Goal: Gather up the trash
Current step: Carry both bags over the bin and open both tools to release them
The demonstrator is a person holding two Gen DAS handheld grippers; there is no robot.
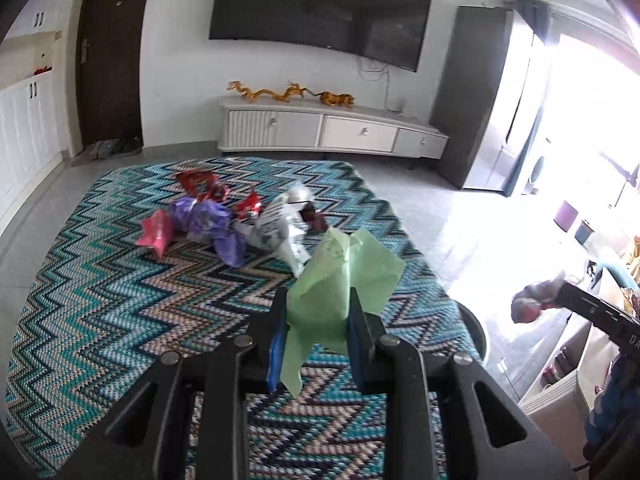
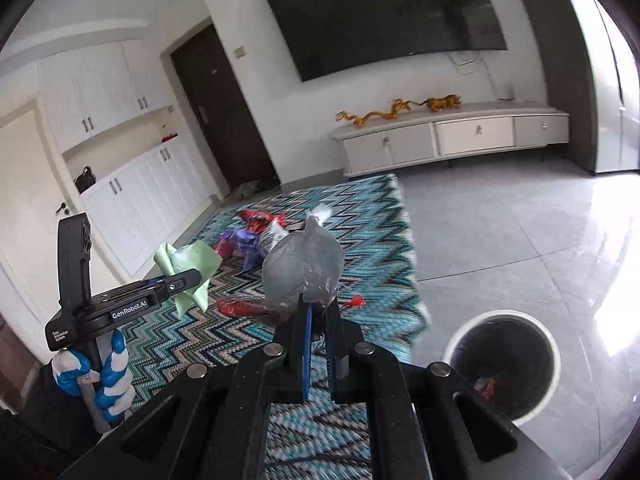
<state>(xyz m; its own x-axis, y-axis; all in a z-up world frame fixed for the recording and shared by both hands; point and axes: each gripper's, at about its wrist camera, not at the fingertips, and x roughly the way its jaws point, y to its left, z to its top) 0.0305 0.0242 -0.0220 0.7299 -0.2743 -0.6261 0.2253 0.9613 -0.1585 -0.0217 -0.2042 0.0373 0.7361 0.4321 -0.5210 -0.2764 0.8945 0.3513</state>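
My left gripper (image 1: 318, 300) is shut on a crumpled light green paper (image 1: 348, 272) and holds it above the zigzag-patterned tablecloth (image 1: 120, 300). It also shows in the right wrist view (image 2: 188, 276), with the green paper (image 2: 188, 258). My right gripper (image 2: 318, 306) is shut on a puffy silver-grey wrapper (image 2: 302, 268), held above the cloth's right part. A heap of trash lies on the cloth: a purple bag (image 1: 208, 220), a pink wrapper (image 1: 156, 234), red wrappers (image 1: 200, 184) and a silver printed wrapper (image 1: 280, 224). A round bin (image 2: 502, 364) stands on the floor at the right.
The bin has a white rim, a dark liner and some trash inside. A white TV cabinet (image 1: 332, 128) with golden figurines stands against the far wall under a television. White cupboards (image 2: 132, 196) and a dark door (image 1: 108, 52) are on the left. The floor is grey tile (image 2: 520, 232).
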